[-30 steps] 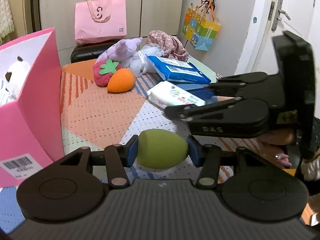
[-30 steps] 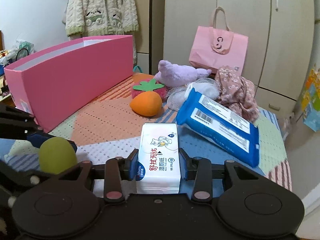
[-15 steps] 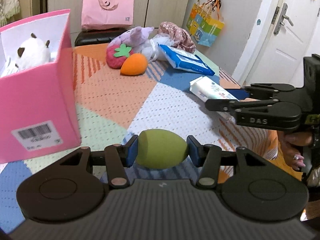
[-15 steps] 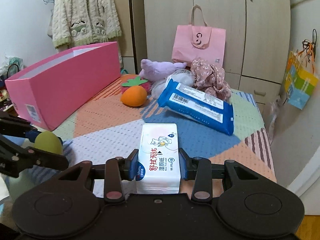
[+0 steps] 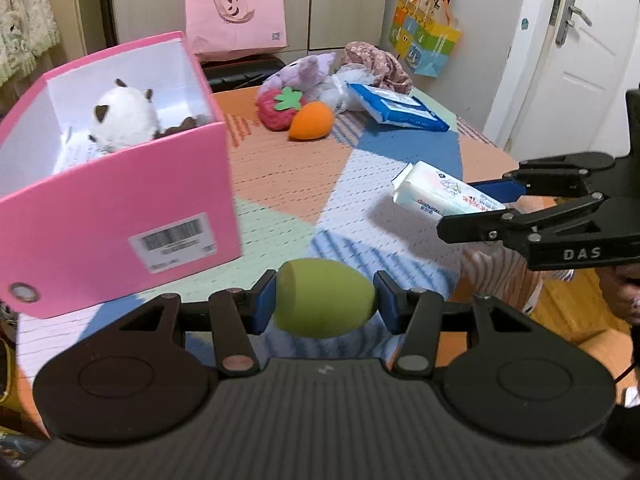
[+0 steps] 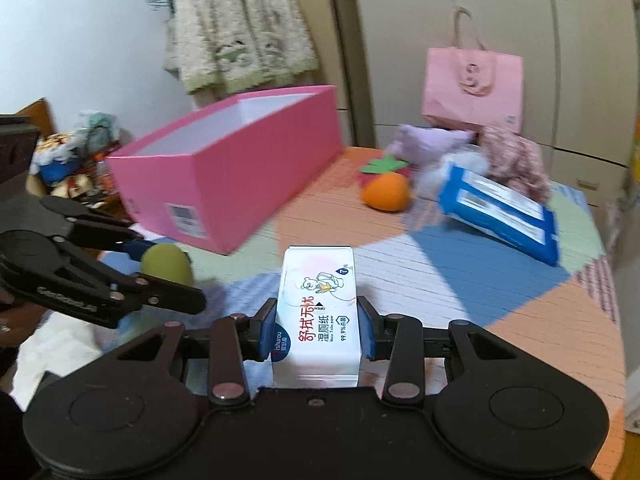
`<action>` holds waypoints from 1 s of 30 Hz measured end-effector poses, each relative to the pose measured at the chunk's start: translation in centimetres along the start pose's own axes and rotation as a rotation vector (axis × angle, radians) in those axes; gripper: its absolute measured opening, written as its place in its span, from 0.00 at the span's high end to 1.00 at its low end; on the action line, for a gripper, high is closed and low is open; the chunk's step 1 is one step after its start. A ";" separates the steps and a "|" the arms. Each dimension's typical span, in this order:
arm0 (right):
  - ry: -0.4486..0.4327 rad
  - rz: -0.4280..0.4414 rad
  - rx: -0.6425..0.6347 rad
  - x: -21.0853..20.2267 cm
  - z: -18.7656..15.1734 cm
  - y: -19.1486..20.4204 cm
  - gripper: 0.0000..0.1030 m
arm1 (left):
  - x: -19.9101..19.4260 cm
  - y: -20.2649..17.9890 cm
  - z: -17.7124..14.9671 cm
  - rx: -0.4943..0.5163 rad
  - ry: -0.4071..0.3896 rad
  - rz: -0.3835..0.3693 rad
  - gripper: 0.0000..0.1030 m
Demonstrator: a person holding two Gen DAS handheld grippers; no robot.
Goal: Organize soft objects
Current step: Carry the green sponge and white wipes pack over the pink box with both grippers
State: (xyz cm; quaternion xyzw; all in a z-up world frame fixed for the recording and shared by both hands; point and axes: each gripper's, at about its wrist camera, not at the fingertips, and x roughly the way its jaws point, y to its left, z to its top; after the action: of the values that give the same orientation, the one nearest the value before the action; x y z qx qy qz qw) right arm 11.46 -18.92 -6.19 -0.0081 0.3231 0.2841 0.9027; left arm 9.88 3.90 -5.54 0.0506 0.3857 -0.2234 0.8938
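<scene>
Sponge [image 5: 326, 303] and wipes pack [image 6: 318, 312] clamped in jaws; panda plush [image 5: 122, 116] boxed, upper-centre toys left.

The panda [image 5: 122, 118] in the pink box [image 5: 120, 216] shows only its head; the near wall hides its body. At two o'clock, the blue pack [image 6: 500, 208] and floral cloth [image 6: 516, 160] are motion-blurred. The hand [image 5: 624, 292] behind the right tongs [image 5: 472, 210] is cut off at the edge.
</scene>
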 end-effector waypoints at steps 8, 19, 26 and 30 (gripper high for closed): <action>0.060 0.088 -0.028 -0.5 3.0 3.1 0.56 | -3.3 2.4 0.2 -0.003 0.040 -0.037 0.51; 0.076 0.162 -0.043 0.3 7.0 5.6 0.56 | -6.9 5.8 3.3 -0.019 -0.026 -0.054 0.51; 0.023 0.174 -0.133 1.6 11.0 7.7 0.56 | -7.8 8.8 6.2 -0.047 -0.105 -0.026 0.51; -0.006 0.189 -0.172 3.1 13.6 8.3 0.56 | -7.5 10.9 8.3 -0.080 -0.127 -0.023 0.51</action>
State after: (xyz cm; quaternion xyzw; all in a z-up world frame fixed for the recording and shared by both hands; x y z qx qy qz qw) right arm 16.95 -7.72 4.16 -0.0543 0.2942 0.3945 0.8688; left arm 15.64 14.22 4.69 -0.0040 0.3376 -0.2206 0.9150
